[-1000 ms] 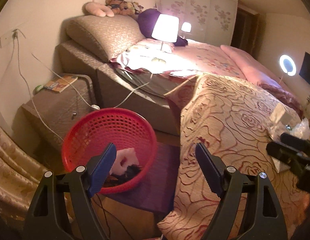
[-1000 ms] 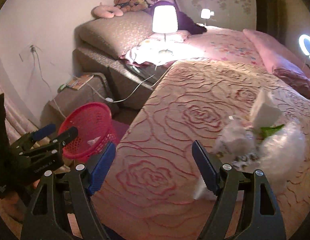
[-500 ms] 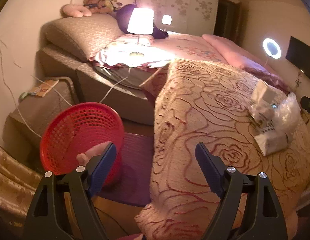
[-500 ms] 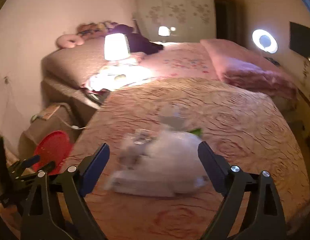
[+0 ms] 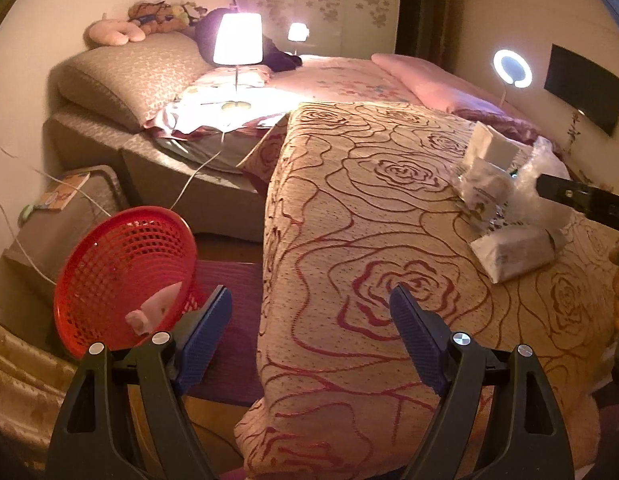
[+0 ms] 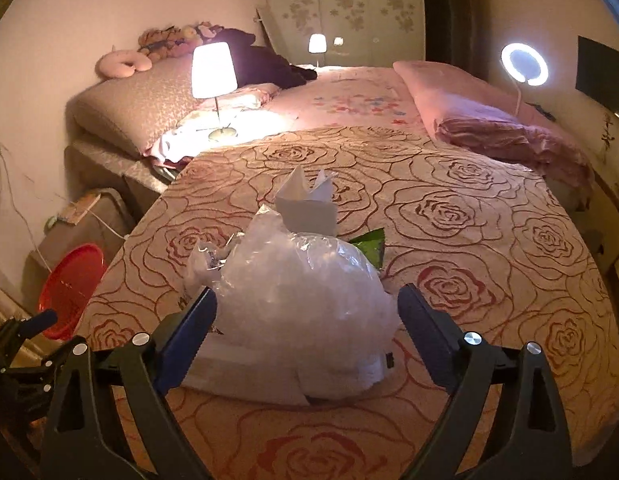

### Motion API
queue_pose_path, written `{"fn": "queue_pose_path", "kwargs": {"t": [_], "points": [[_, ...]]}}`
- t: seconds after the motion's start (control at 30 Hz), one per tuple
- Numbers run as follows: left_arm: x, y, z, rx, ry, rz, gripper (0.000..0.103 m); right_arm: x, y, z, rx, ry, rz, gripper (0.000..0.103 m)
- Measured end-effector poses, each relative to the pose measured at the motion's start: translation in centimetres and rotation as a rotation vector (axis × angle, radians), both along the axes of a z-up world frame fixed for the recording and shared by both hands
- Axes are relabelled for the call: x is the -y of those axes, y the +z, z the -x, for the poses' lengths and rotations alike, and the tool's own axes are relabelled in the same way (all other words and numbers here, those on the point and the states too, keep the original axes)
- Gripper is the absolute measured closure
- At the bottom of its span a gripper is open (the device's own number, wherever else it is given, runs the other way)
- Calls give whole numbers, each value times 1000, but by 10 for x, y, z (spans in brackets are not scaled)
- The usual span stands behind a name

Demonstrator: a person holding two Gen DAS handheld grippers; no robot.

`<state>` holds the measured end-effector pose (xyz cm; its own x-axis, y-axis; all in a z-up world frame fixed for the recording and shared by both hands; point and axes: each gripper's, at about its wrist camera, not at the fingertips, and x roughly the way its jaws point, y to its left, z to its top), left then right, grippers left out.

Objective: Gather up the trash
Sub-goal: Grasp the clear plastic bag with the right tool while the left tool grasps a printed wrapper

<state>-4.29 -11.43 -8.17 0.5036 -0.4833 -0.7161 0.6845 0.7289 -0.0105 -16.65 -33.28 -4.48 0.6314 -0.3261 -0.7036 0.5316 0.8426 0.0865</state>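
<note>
A pile of trash lies on the rose-patterned bedspread [image 6: 469,216]: a crumpled clear plastic bag [image 6: 301,288], a white paper carton [image 6: 307,210] behind it, a green wrapper [image 6: 369,242] and a flat white pack [image 5: 513,254] underneath. My right gripper [image 6: 305,320] straddles the bag, its jaws closing, with the pads close to the bag's sides and no visible press. A red mesh basket [image 5: 125,272] stands on the floor left of the bed with some white scraps in it. Beside it, over the bed's corner, my left gripper [image 5: 309,320] is open and holds nothing.
A lit lamp [image 5: 237,40] stands on the bed's far left, its cable trailing down. A brown stool with a book [image 5: 65,196] is beside the basket, on a purple mat [image 5: 233,292]. A ring light [image 5: 511,68] and pink bedding [image 6: 489,120] are at the right.
The left wrist view swung right, from over the basket to the bed's corner. My right gripper moved up to the trash pile, and the plastic bag now sits between its jaws.
</note>
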Motion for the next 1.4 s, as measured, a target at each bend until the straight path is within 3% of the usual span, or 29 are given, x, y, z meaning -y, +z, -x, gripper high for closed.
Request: {"fn": "queue_pose_path", "kwargs": {"t": [0.17, 0.27, 0.53, 0.77, 1.0, 1.2, 1.37, 1.4], "points": [[4, 1, 0, -2, -18, 4, 25, 4, -5, -1, -15, 13, -20, 42], [11, 3, -1, 1, -29, 6, 25, 9, -3, 4, 0, 9, -47, 47], [38, 11, 0, 19, -97, 10, 25, 16, 15, 28, 64, -41, -49, 48], [82, 17, 12, 44, -227, -2, 25, 20, 24, 44, 101, -68, -55, 48], [133, 16, 12, -9, -331, -6, 25, 24, 27, 52, 123, -76, -61, 48], [159, 11, 4, -47, -337, -4, 25, 33, 24, 56, 126, -95, -80, 48], [162, 12, -1, -67, -321, 50, 26, 34, 20, 56, 124, -94, -92, 48], [162, 12, -1, -68, -323, 55, 32, 34, 19, 56, 122, -94, -96, 48]]}}
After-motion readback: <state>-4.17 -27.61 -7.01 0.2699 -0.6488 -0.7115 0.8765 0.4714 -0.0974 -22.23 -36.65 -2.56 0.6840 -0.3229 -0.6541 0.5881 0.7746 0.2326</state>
